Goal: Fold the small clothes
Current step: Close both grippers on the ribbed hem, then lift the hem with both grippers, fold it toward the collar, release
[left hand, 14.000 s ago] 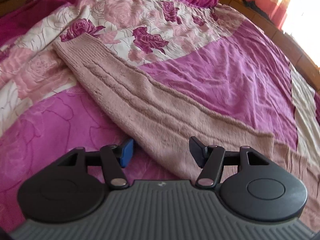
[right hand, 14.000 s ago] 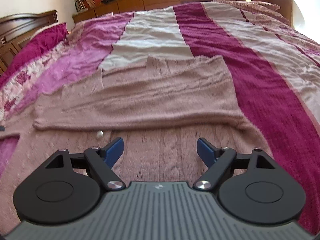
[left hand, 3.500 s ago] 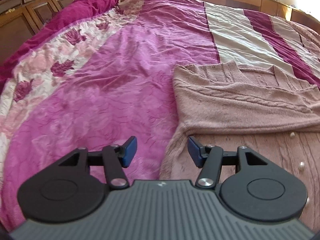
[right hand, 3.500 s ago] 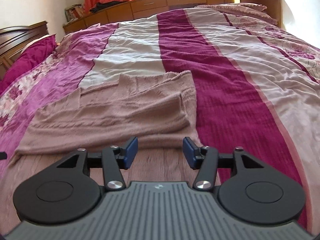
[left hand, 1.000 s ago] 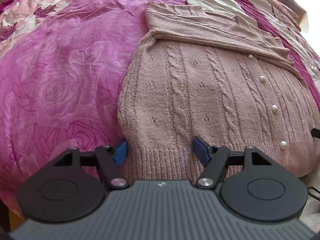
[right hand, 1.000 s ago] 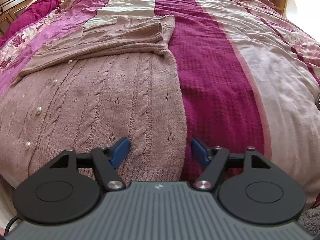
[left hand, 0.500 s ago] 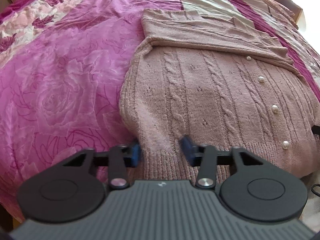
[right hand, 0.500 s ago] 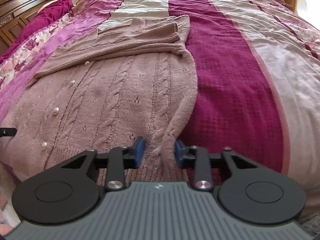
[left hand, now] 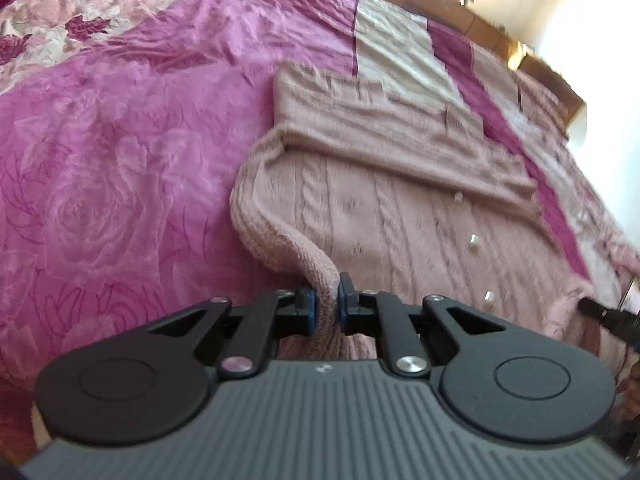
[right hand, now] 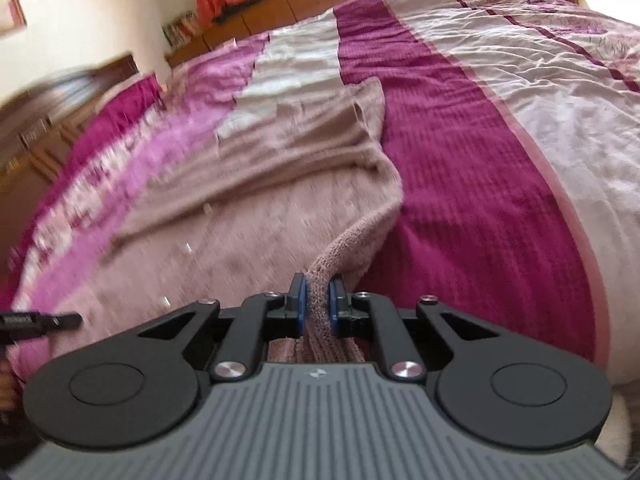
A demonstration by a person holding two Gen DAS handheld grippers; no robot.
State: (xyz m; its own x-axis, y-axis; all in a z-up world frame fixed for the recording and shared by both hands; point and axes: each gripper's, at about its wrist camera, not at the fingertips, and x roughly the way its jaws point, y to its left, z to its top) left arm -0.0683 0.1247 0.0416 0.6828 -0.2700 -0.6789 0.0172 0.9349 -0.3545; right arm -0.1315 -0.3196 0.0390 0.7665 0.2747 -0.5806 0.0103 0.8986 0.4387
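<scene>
A dusty pink cable-knit cardigan with pearl buttons lies on the bed, its sleeves folded across the chest. My left gripper is shut on the cardigan's bottom hem at its left corner and lifts it off the bed. My right gripper is shut on the hem at the right corner of the cardigan, also raised. The pinched knit stands in a ridge between each pair of blue pads. The right gripper's tip shows at the right edge of the left wrist view.
The bedspread is pink and magenta with rose prints on the left, and has maroon and cream stripes on the right. Wooden cabinets and a red curtain stand beyond the bed.
Both grippers have closed fully on the hem corners and lifted them. Both views are blurred from motion and have tilted.
</scene>
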